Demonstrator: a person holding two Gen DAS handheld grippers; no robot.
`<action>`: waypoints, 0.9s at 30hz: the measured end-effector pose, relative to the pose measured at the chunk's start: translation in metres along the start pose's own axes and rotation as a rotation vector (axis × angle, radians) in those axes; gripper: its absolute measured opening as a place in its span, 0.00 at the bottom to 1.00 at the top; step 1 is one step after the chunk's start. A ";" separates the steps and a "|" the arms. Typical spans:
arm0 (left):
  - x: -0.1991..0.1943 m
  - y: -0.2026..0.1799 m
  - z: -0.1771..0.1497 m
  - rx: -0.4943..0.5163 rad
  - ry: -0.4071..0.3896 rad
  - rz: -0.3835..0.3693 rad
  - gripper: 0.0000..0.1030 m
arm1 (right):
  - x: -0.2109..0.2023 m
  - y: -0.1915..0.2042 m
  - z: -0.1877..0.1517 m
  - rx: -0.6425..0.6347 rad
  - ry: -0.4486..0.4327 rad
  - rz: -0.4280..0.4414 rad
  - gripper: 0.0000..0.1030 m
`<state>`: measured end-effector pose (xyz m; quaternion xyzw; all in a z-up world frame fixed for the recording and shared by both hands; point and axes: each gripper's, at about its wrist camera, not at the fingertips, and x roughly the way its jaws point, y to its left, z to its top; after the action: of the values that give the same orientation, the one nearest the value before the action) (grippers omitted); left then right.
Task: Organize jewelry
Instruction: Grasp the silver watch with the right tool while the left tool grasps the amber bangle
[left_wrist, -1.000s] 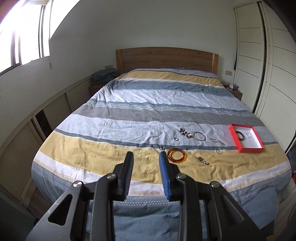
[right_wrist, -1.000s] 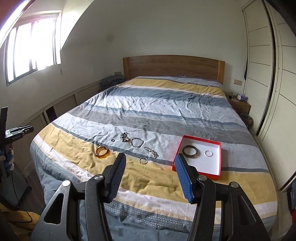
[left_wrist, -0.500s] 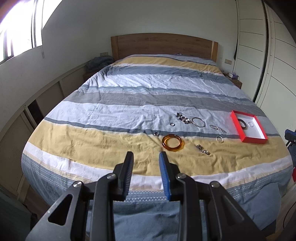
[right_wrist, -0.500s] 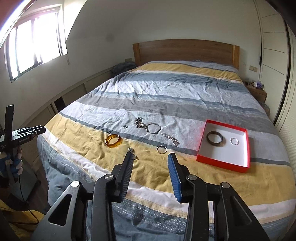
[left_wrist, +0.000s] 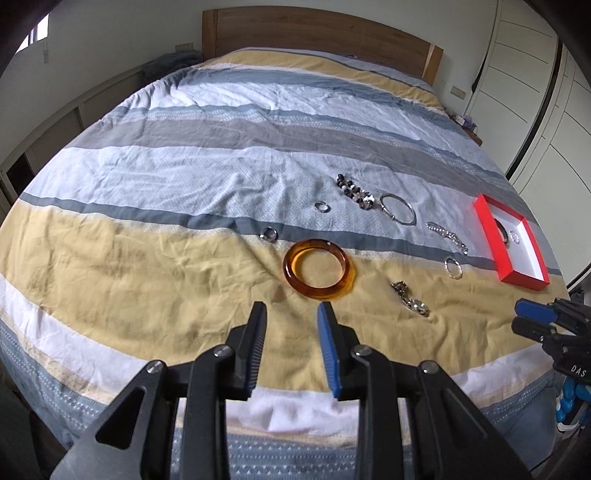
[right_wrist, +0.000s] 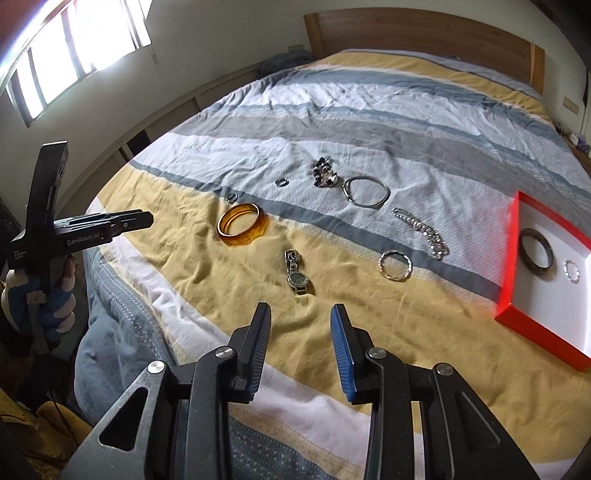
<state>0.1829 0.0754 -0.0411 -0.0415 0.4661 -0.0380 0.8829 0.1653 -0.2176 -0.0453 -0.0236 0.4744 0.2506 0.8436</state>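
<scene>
Jewelry lies loose on the striped bedspread: an amber bangle (left_wrist: 290, 271) (right_wrist: 242, 240), a silver watch (right_wrist: 297, 273) (left_wrist: 410, 301), a bead bracelet (right_wrist: 323, 173), a thin silver bangle (right_wrist: 365, 205), a chain (right_wrist: 421, 227) and a twisted silver hoop (right_wrist: 380, 265). A red box (right_wrist: 508, 258) (left_wrist: 489, 240) at the right holds a dark bangle (right_wrist: 523, 247) and a small ring (right_wrist: 567, 271). My left gripper (left_wrist: 291, 306) hovers open just short of the amber bangle, nothing between its fingers. My right gripper (right_wrist: 301, 308) hangs short of the watch, its jaws closing on nothing.
Two small rings (right_wrist: 282, 182) (right_wrist: 232, 196) lie beyond the amber bangle. A gloved hand (right_wrist: 55, 291) holds the left gripper off the bed's left corner. The wooden headboard (left_wrist: 314, 29) is at the far end, wardrobe doors (left_wrist: 535, 92) on the right.
Both grippers have come down and forward toward the foot of the bed, so the jewelry looks larger. The right gripper's jaws have narrowed. The left jaws keep the same gap.
</scene>
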 end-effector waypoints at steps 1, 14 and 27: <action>0.012 0.000 0.004 -0.002 0.014 -0.002 0.26 | 0.009 -0.003 0.002 0.003 0.013 0.010 0.32; 0.122 0.009 0.027 -0.019 0.132 -0.002 0.26 | 0.117 -0.004 0.033 -0.043 0.117 0.120 0.30; 0.153 0.012 0.022 -0.033 0.133 -0.040 0.25 | 0.158 -0.003 0.035 -0.096 0.121 0.116 0.25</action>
<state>0.2876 0.0723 -0.1556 -0.0626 0.5233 -0.0506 0.8483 0.2610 -0.1469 -0.1554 -0.0517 0.5123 0.3195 0.7955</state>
